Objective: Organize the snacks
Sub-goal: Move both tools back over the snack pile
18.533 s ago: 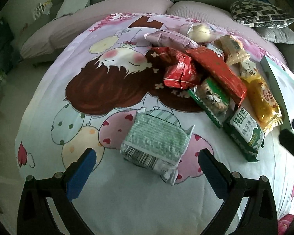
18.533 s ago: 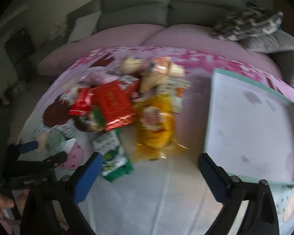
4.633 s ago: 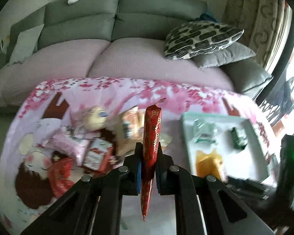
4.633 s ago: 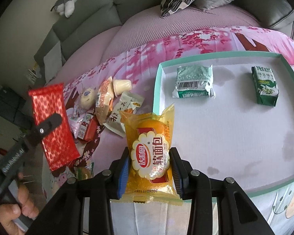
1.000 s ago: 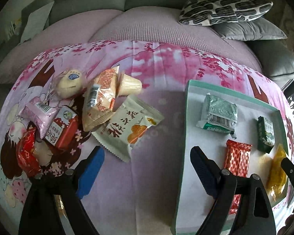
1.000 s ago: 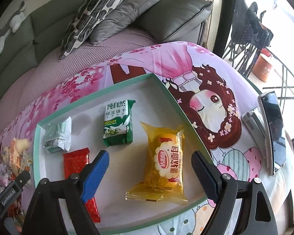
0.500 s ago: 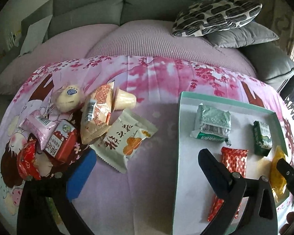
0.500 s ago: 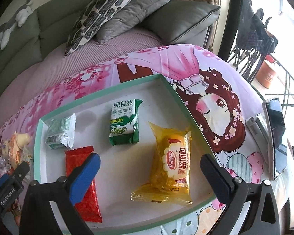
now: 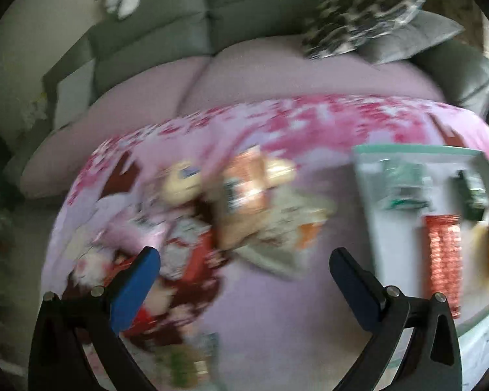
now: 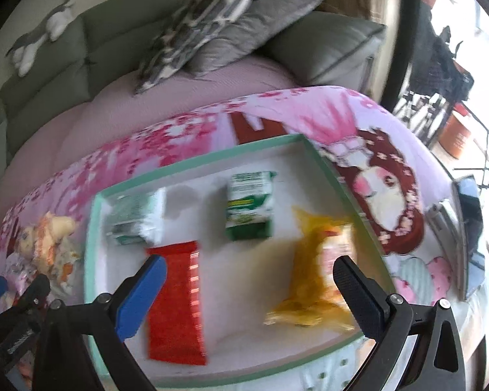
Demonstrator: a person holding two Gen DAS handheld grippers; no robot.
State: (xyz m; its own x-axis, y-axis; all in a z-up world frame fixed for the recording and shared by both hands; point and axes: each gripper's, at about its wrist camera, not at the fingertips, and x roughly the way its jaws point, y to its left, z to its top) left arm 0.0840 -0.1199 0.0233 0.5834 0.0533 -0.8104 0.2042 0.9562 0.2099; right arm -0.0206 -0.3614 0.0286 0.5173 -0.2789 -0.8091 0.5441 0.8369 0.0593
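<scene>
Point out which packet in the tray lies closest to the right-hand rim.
The yellow packet. It lies against the tray's right-hand rim; the red packet and both green ones sit further left.

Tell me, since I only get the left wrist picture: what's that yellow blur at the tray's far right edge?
Observer: It's a yellow bread packet, lying flat inside the tray by its right wall.
Operator: Is the other gripper holding anything?
Observer: No. The right gripper hangs over the tray, its jaws wide open with nothing between them.
Operator: Anything lying beyond the tray?
Observer: Yes, a dark phone-like slab rests on the cloth, right of the tray.
</scene>
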